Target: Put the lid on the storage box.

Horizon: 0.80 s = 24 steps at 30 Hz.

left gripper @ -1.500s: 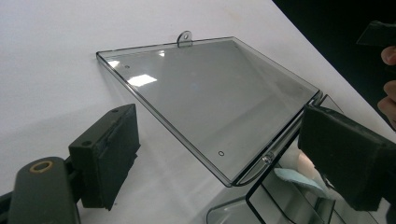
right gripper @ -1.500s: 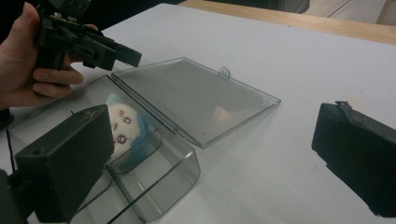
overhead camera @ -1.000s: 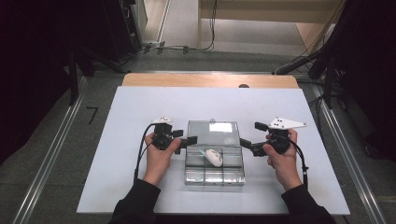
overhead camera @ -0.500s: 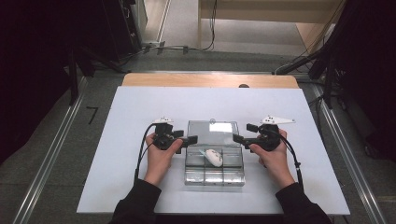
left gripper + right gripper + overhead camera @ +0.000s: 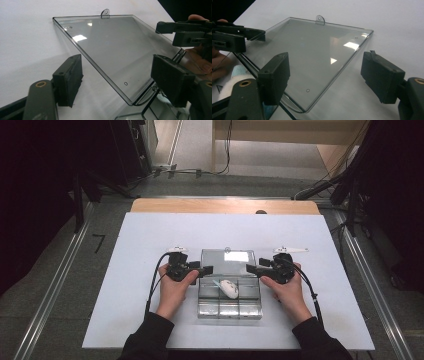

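Note:
A clear plastic compartment box (image 5: pixel 229 306) sits mid-table with its clear lid (image 5: pixel 227 258) swung open behind it. A white rounded object (image 5: pixel 229 289) with a pale blue bit lies in one compartment. My left gripper (image 5: pixel 205 269) is at the box's left side by the hinge. Its jaws have just been closing, and the lid's (image 5: pixel 112 50) side edge runs between them untouched, so the left gripper (image 5: pixel 120 81) is open. My right gripper (image 5: pixel 250 268) mirrors it on the right side. Its jaws have also been closing around the lid's (image 5: pixel 312 55) other edge, with gaps at both pads (image 5: pixel 274 77).
The box rests on a white sheet (image 5: pixel 150 240) over a wooden table (image 5: pixel 225 206). Metal rails run along both sides on the floor, and cables lie beyond the far edge. Dark stands sit at the far left and right.
My right gripper has come down and leftward to the box's right side. The jaws of both grippers stand narrower than before. My left hand has stayed put.

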Each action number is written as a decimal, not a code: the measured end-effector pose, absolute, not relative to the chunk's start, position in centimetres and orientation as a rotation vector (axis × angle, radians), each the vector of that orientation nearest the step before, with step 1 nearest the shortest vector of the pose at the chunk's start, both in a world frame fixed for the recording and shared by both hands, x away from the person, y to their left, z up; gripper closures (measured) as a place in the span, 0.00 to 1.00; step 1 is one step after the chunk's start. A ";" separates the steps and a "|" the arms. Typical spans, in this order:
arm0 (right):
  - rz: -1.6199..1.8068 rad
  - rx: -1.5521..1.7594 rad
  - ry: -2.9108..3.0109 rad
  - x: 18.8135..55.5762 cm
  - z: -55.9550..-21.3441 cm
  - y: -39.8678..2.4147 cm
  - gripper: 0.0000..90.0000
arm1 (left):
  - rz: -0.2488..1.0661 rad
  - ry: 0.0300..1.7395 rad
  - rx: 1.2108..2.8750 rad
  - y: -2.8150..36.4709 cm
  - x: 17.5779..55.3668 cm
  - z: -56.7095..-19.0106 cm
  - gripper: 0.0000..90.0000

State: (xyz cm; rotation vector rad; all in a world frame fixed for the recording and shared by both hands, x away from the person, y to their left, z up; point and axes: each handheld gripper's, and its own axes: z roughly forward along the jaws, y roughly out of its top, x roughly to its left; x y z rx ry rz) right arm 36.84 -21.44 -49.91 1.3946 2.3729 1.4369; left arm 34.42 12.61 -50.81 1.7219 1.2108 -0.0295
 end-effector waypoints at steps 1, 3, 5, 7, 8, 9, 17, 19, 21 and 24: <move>1.435 1.405 2.374 36.8 -50.0 -21.4 0.25 | -0.030 1.215 1.721 12.5 34.4 -50.8 0.30; 1.433 1.412 2.380 36.9 -50.1 -21.2 0.25 | -0.034 1.227 1.719 12.5 34.5 -50.9 0.31; 1.426 1.415 2.389 36.8 -50.2 -21.1 0.25 | -0.038 1.235 1.714 12.6 34.5 -50.9 0.33; 1.423 1.422 2.398 36.8 -50.3 -20.9 0.25 | -0.038 1.240 1.716 12.5 34.5 -51.0 0.35; 1.417 1.426 2.401 36.8 -50.4 -20.9 0.25 | -0.038 1.237 1.722 12.5 34.5 -51.0 0.35; 1.409 1.426 2.402 36.8 -50.5 -20.8 0.25 | -0.043 1.237 1.724 12.5 34.5 -51.0 0.35; 1.415 1.456 2.399 36.8 -50.6 -20.7 0.25 | -0.072 1.229 1.714 12.5 34.6 -51.1 0.36; 1.419 1.457 2.402 36.8 -50.6 -20.7 0.25 | -0.079 1.228 1.715 12.5 34.6 -51.2 0.37; 1.423 1.451 2.408 36.8 -50.6 -20.6 0.25 | -0.084 1.228 1.713 12.5 34.7 -51.2 0.37; 1.422 1.449 2.410 36.8 -50.6 -20.6 0.25 | -0.089 1.226 1.713 12.5 34.7 -51.2 0.38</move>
